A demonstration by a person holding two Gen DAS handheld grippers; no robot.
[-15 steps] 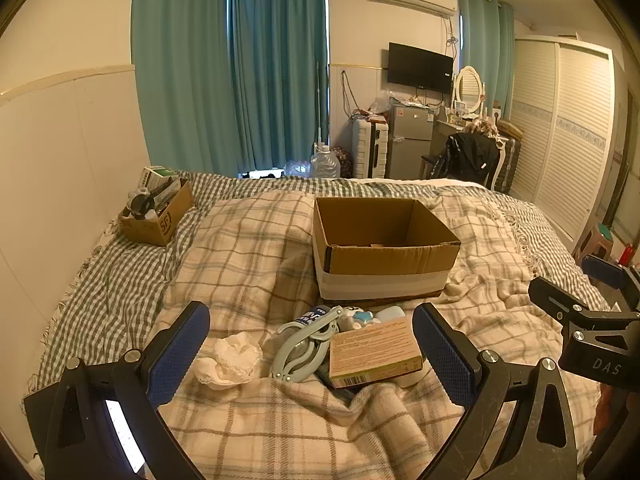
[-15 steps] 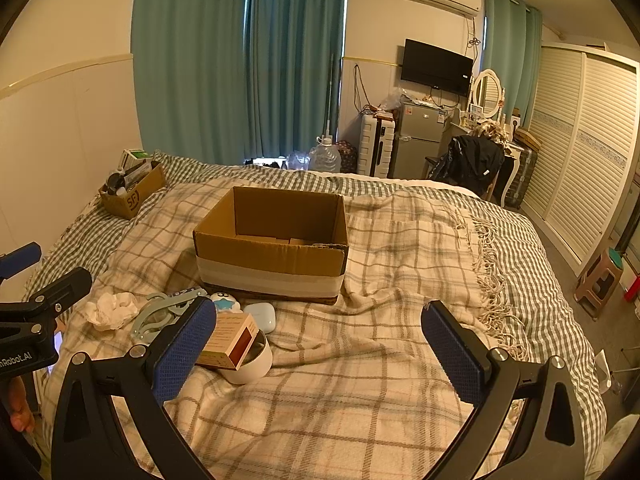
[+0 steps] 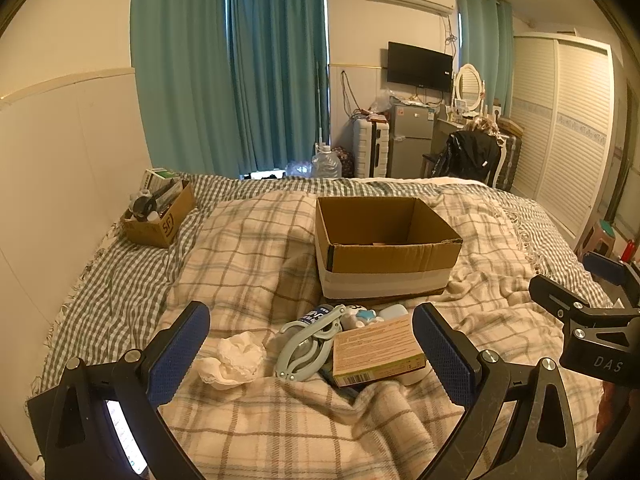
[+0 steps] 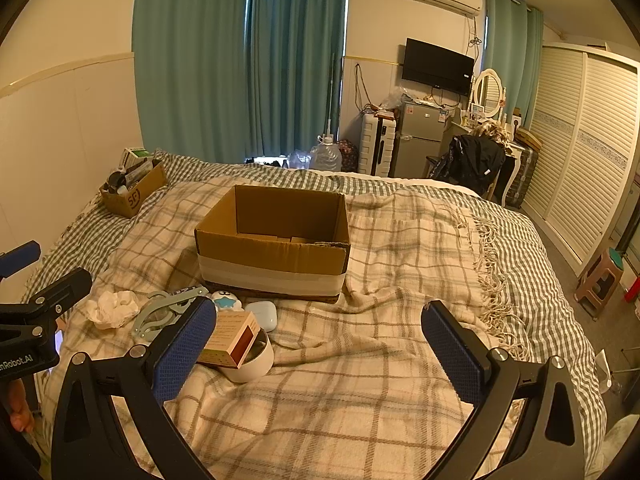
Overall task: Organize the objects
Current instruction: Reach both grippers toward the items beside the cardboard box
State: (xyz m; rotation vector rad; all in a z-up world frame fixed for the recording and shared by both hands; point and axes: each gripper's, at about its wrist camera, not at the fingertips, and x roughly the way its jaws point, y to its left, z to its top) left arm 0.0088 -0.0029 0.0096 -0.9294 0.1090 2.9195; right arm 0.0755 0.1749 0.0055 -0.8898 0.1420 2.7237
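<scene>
- A brown cardboard box (image 3: 386, 248) is set open in the middle of the bed.
- Near it, a small carton (image 3: 378, 350), a grey hanger (image 3: 306, 342) and a white cloth (image 3: 232, 358) are piled.

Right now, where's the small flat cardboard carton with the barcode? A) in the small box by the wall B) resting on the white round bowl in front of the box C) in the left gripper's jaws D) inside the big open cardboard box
B: the small flat cardboard carton lies tilted on the white round bowl, in front of the big open cardboard box; both grippers stand open, holding nothing.
</scene>
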